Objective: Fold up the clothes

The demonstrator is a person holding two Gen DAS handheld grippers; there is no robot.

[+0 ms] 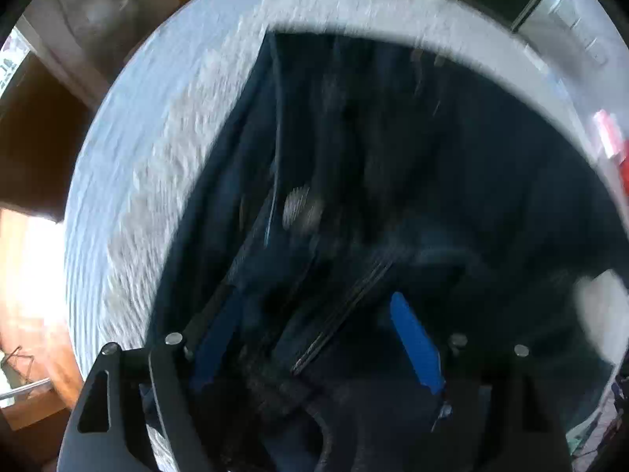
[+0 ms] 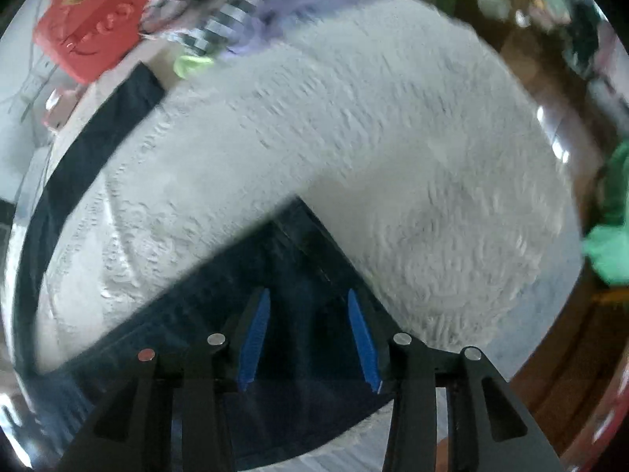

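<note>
Dark garment spread on white towel, partly folded at best. Left claw released, right claw half-parted, neither grasping. Pile beyond awaits folding.

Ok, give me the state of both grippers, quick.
Left gripper: open wide over the dark garment, holding nothing.
Right gripper: partly open above the garment's corner, gripping nothing.
</note>
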